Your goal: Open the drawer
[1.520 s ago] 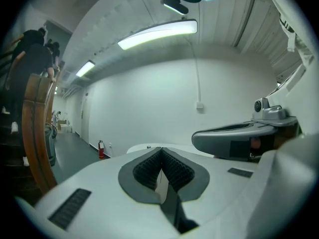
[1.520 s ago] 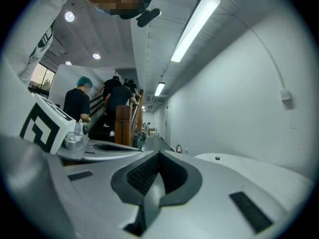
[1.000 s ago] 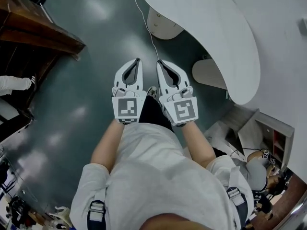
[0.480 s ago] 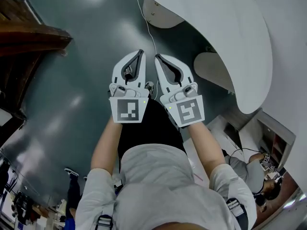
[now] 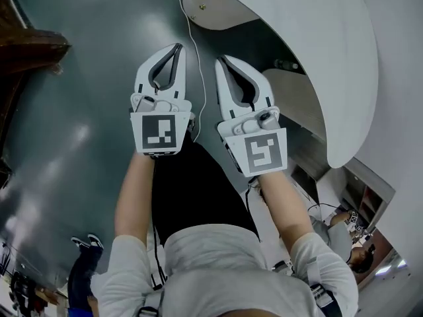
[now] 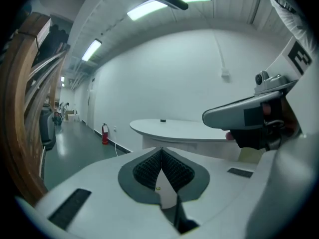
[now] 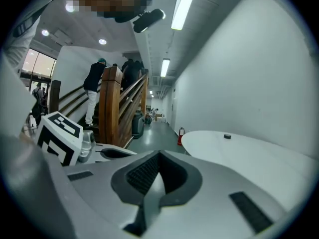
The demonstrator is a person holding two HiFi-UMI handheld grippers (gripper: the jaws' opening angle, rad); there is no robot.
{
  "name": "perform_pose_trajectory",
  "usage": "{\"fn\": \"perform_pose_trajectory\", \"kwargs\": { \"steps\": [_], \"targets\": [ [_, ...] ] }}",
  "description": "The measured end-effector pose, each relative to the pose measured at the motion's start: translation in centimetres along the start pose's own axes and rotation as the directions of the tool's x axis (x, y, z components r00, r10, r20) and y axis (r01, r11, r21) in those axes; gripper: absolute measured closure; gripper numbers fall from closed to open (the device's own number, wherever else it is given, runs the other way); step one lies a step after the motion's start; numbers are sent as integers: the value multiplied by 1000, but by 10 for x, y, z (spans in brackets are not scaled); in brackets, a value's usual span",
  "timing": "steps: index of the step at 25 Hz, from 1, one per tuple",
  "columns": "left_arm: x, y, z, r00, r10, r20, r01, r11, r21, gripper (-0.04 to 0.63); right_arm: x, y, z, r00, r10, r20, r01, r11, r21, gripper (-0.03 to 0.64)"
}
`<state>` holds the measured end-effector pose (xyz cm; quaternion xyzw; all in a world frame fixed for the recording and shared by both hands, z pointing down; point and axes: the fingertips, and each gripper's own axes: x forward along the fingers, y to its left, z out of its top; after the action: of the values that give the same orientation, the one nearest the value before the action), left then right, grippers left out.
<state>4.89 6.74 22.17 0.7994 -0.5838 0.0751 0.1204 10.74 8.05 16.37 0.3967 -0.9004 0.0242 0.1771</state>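
No drawer front can be made out for certain. A white pedestal (image 5: 210,8) with small brass dots stands under the curved white table (image 5: 317,45), and it shows between the left jaws (image 6: 167,195). My left gripper (image 5: 177,46) and right gripper (image 5: 221,59) are held side by side over the dark floor, pointing toward that pedestal. Both are shut with nothing between the pads. In the left gripper view the shut left gripper (image 6: 160,152) faces the table (image 6: 179,128). In the right gripper view the right gripper (image 7: 158,156) has the table (image 7: 249,153) to its right.
A white cable (image 5: 198,65) runs across the floor between the grippers. A second table support (image 5: 297,98) is at the right. A wooden staircase (image 7: 119,108) with a person (image 7: 94,91) stands at the left. A red fire extinguisher (image 6: 104,133) stands by the wall. A shelf unit (image 5: 360,197) is at the lower right.
Both grippers have moved forward and lower, toward the pedestal under the white table, and stand a little further apart. Their jaws have stayed shut.
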Motion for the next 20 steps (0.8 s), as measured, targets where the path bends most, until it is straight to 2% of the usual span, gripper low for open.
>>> {"fn": "perform_pose_trajectory", "kwargs": {
  "steps": [4, 9, 11, 15, 20],
  "targets": [
    [23, 0, -13, 1000, -17, 15, 16, 1000, 24, 589, 21, -1, -14, 1000, 5, -4, -5, 1000, 0, 603],
    [50, 0, -40, 999, -43, -21, 44, 998, 36, 589, 31, -4, -48, 998, -1, -68, 3, 999, 41, 603],
    [64, 5, -52, 998, -49, -31, 49, 999, 9, 589, 38, -8, -57, 996, -7, -94, 11, 999, 40, 603],
    [89, 22, -73, 999, 0, -34, -2, 998, -57, 589, 59, -17, -63, 993, -18, -114, 19, 1000, 4, 603],
    [124, 28, -90, 999, -32, -16, 28, 978, -205, 589, 76, -31, -77, 990, -41, -134, 36, 998, -45, 603]
  ]
}}
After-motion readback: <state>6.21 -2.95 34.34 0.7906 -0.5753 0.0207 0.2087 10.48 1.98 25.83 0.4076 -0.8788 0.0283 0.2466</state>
